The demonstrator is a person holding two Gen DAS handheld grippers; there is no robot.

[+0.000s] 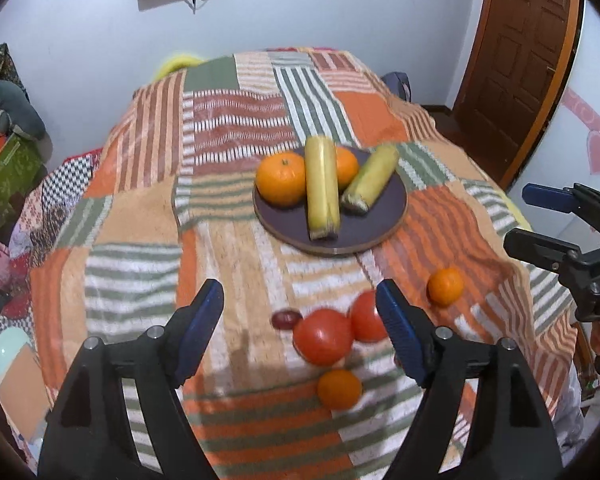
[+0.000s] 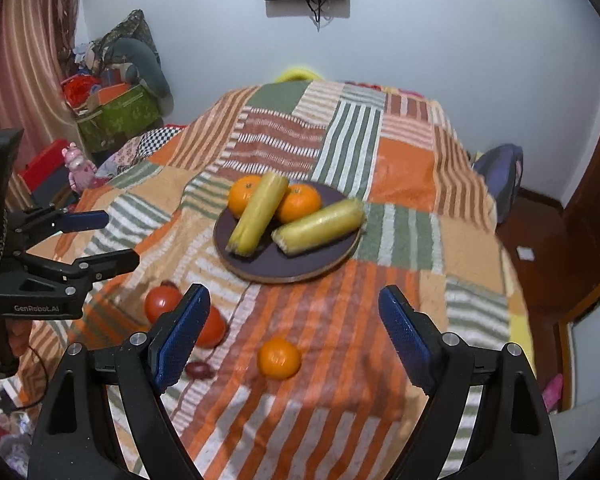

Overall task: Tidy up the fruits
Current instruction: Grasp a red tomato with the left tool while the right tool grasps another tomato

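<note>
Jaws spread wide and empty on both handheld tools: the left gripper (image 1: 300,320) and the right gripper (image 2: 294,334), each black with blue ribbed pads, hang above a table draped in an orange, green and white striped patchwork cloth (image 1: 236,128). Serving as landmark, a round dark purple plate with a wooden rim (image 1: 380,216) sits mid-table and carries two oranges (image 1: 281,178) and two yellow, cob-like pieces (image 1: 321,188), one lying straight between the oranges, the other (image 1: 371,179) angled at the plate's right edge. On the cloth on the near side of the plate, two red tomatoes (image 1: 323,336) touch one another; in the left wrist view they lie between the left tool's fingers, the farther tomato (image 1: 366,316) partly behind the right-hand pad. A small dark red fruit (image 1: 286,319) rests just left of them, a small orange (image 1: 339,388) nearer the camera. Another small orange (image 2: 279,358), near the plate's front right, lies between the right tool's fingers in its own view, touching neither pad. No pad touches any fruit.
</note>
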